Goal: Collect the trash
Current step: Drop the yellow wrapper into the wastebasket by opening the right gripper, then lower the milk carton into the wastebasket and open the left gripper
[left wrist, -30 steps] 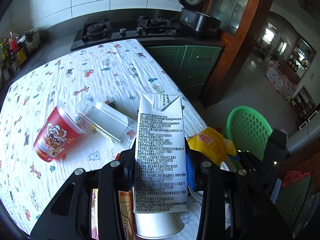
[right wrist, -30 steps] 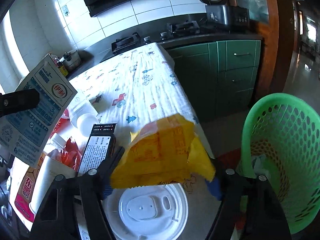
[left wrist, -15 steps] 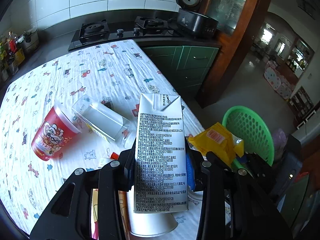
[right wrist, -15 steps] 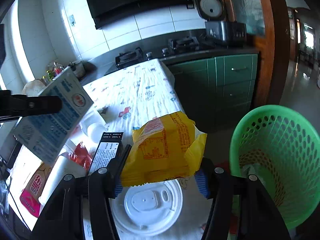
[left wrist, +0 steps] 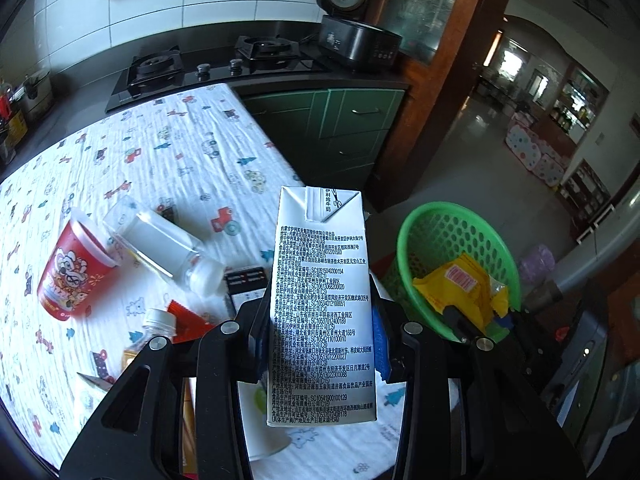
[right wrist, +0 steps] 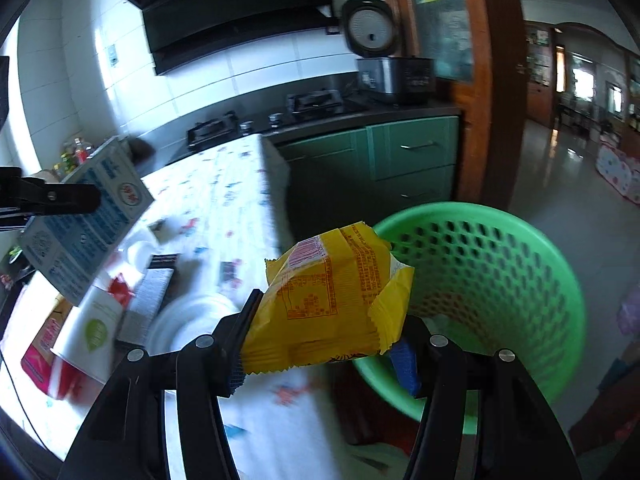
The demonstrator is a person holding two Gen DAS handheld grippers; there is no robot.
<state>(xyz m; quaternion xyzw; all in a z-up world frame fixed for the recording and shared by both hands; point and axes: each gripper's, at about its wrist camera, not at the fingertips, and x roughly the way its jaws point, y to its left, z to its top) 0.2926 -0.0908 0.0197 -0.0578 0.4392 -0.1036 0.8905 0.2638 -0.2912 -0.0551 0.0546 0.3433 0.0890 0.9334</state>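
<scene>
over the rim of the green perforated plastic basket (right wrist: 492, 280) the right tongs (right wrist: 324, 344) clamp a yellow snack wrapper (right wrist: 332, 300), poised for dropping. the left tongs (left wrist: 320, 344) grip a white printed milk carton (left wrist: 322, 304) upright above the tabletop (left wrist: 160, 168), apparently queued next.

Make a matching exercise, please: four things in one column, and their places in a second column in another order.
Things:
1. milk carton
2. yellow wrapper
3. red cup
4. rice cooker

Places:
A. on the dark counter beside the stove
B. between the left tongs
C. lying on the patterned tablecloth
D. between the right tongs, near the green basket

Pairs: 1-B, 2-D, 3-C, 4-A
</scene>
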